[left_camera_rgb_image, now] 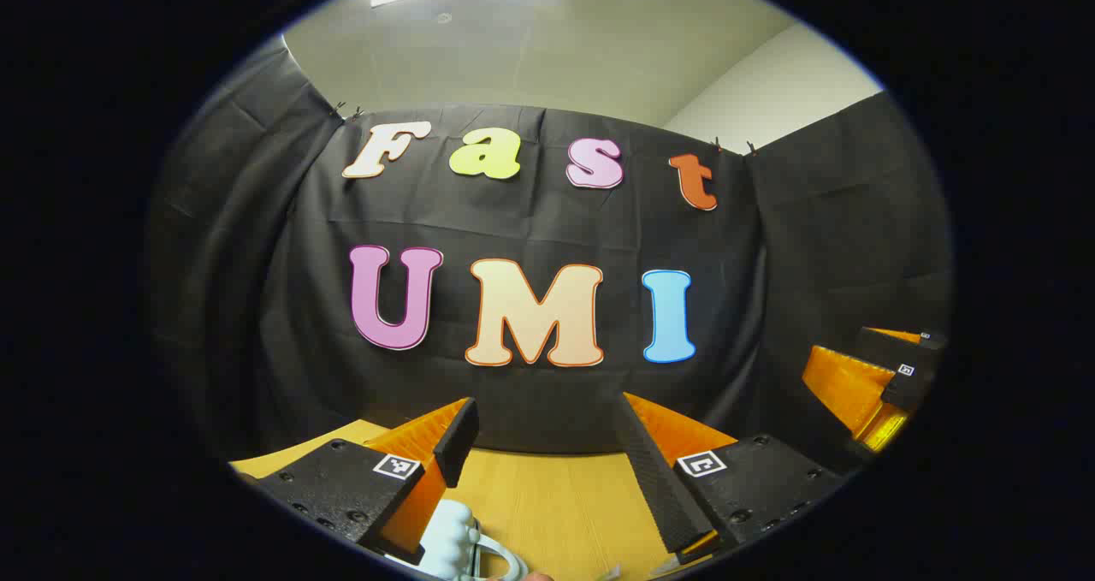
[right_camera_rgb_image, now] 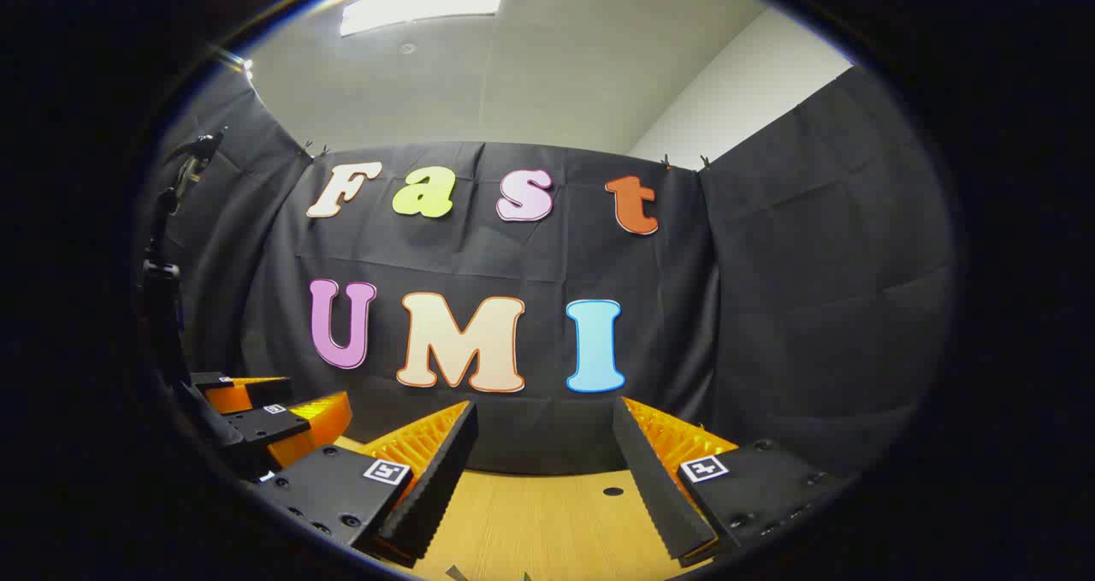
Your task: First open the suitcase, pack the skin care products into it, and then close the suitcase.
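Both pairs of fingers stand wide apart with nothing between them. Largest in both views is the black cloth wall (left_camera_rgb_image: 530,222), which closes off the far side and wraps round to left and right, with a pale ceiling (left_camera_rgb_image: 547,50) and its lit panel above. Below the wall lies the wooden table (left_camera_rgb_image: 556,504), bare between the fingers. In the left gripper view, the left gripper (left_camera_rgb_image: 547,470) points at the far wall, and the right gripper (left_camera_rgb_image: 881,384) shows at the right edge, level with it and well apart. In the right gripper view, the right gripper (right_camera_rgb_image: 543,478) points the same way, with the left gripper (right_camera_rgb_image: 265,414) at the left edge and a dark stand (right_camera_rgb_image: 162,273) rising behind it. A small white object with a looped handle (left_camera_rgb_image: 462,542), perhaps a skin care product, lies near the left gripper's left finger at the bottom edge; whether they touch I cannot tell.
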{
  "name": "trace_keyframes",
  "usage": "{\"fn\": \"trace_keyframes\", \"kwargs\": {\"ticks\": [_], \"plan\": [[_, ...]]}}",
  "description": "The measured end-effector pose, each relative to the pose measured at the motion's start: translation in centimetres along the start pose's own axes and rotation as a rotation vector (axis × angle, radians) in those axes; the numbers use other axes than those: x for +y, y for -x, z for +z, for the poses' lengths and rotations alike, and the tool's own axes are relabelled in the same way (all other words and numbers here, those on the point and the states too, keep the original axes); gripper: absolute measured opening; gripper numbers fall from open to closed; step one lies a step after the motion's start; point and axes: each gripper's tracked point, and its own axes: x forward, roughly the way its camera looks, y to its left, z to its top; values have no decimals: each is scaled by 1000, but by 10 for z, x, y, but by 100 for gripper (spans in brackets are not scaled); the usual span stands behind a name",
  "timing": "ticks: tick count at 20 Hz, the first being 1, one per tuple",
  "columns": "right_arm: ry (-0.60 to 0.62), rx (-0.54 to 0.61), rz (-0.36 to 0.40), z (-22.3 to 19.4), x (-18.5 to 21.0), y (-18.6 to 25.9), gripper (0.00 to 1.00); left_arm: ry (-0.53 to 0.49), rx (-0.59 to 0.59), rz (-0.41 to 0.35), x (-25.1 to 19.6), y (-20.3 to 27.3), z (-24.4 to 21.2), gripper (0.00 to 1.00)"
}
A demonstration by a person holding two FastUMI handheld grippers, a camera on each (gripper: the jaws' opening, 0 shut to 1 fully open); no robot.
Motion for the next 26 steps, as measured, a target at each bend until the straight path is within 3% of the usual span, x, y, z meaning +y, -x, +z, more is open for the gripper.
{"fn": "trace_keyframes", "kwargs": {"ticks": [7, 14, 26], "plan": [[-47, -7, 47, -4, -6, -13, 98, -26, -7, 38, -5, 3, 1, 94], [-61, 20, 136, -26, -13, -10, 98, -63, 22, 132, 0, 16, -21, 93], [-11, 120, 15, -58, -24, -8, 98, 0, 467, 72, 23, 23, -183, 94]]}}
